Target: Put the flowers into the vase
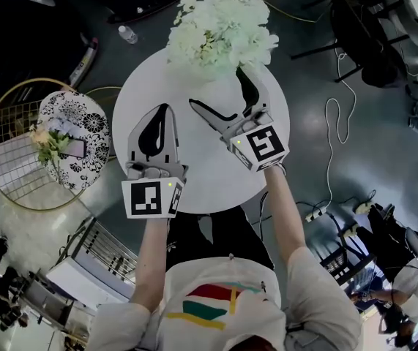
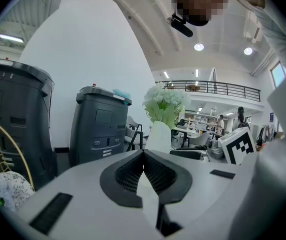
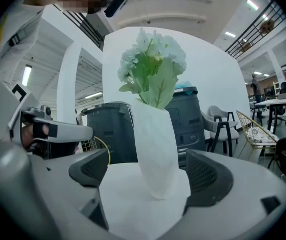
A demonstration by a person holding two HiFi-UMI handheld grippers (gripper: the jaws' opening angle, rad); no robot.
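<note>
Pale white-green flowers [image 1: 222,28] stand in a white vase at the far edge of the round white table [image 1: 209,174]. In the right gripper view the vase [image 3: 155,149] rises upright on the table between and just ahead of my right gripper's [image 3: 148,176] spread jaws, the flowers [image 3: 153,69] bunched at its mouth. That right gripper [image 1: 219,88] is open and holds nothing. My left gripper [image 1: 164,112] hovers over the table's left part, shut and empty. Its view shows the jaws [image 2: 144,153] pressed together, with the vase [image 2: 159,136] and flowers [image 2: 166,103] farther off.
A gold wire chair [image 1: 7,159] with a patterned cushion [image 1: 77,137] and a small bouquet [image 1: 47,143] stands left of the table. A water bottle [image 1: 127,34] lies on the floor behind. Cables [image 1: 334,123] and black chairs [image 1: 370,28] are to the right. Grey bins [image 2: 97,124] stand behind.
</note>
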